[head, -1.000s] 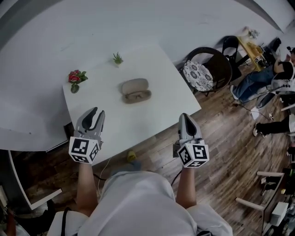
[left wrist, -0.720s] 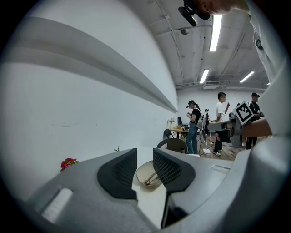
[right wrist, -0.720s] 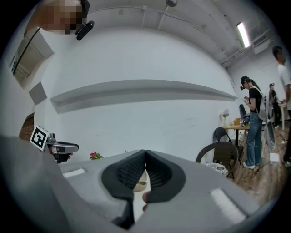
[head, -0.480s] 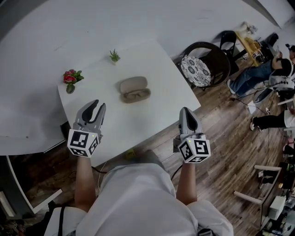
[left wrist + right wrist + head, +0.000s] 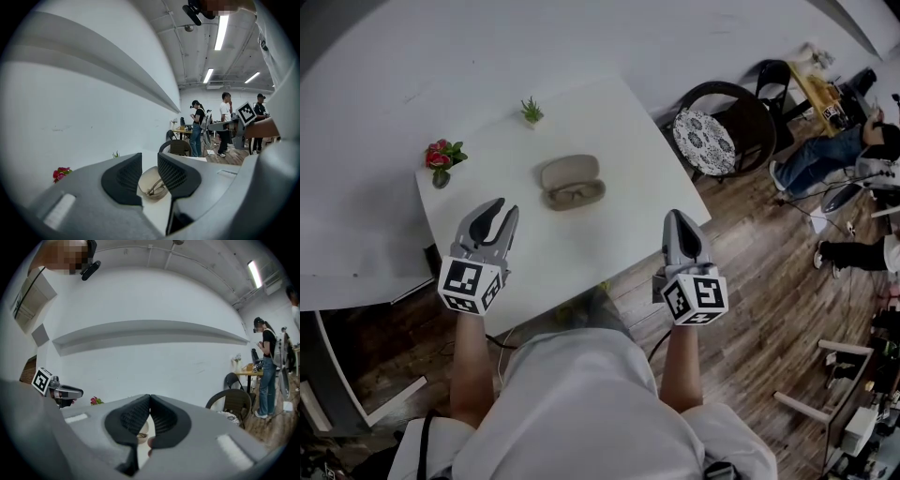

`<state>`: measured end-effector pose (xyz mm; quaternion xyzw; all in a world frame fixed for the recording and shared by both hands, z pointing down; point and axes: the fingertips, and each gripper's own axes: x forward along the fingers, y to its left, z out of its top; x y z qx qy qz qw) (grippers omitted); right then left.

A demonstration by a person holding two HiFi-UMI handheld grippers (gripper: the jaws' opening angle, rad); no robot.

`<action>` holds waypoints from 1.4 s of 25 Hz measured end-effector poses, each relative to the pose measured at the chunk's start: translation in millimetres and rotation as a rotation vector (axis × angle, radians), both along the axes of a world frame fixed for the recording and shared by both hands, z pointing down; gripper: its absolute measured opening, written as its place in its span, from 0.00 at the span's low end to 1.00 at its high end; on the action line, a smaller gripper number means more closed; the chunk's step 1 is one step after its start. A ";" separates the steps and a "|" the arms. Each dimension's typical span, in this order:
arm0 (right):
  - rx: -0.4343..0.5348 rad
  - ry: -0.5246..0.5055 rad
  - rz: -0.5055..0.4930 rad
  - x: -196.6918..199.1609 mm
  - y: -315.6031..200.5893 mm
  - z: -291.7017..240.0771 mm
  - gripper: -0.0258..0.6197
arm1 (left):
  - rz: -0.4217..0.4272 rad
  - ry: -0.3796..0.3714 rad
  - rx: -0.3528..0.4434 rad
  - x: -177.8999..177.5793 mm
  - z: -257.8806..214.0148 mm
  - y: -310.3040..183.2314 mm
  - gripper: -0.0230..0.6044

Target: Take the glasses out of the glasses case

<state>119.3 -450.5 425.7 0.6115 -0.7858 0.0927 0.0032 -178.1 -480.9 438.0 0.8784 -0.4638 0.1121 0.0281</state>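
The left gripper [image 5: 494,210] hovers over the near left part of the table [image 5: 619,141]. Its jaws stand a narrow gap apart with nothing between them. In the left gripper view the case [image 5: 149,180] shows through that gap, well ahead of the jaws and apart from them. Its lid is folded back, and the glasses [image 5: 157,188] lie in the nearer half.

The right gripper [image 5: 677,219] hangs at the table's near right edge, its jaws closed tip to tip on nothing. From this gripper the case sits ahead and to the left, well apart. In the right gripper view only a sliver of it shows below the meeting pads.

In the head view the case lies between the two grippers and beyond both, nearer the left one. A bunch of red flowers [image 5: 439,159] stands ahead of the left gripper and to its left, at the table's edge. A small green plant [image 5: 531,112] stands beyond the case at the far edge. A dark chair [image 5: 724,131] stands off the table, ahead of the right gripper and to its right.
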 end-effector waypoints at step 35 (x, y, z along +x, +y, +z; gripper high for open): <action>-0.019 -0.023 -0.059 44.9 -92.0 39.9 0.04 | 0.370 -0.418 -0.255 109.8 109.2 -95.1 0.22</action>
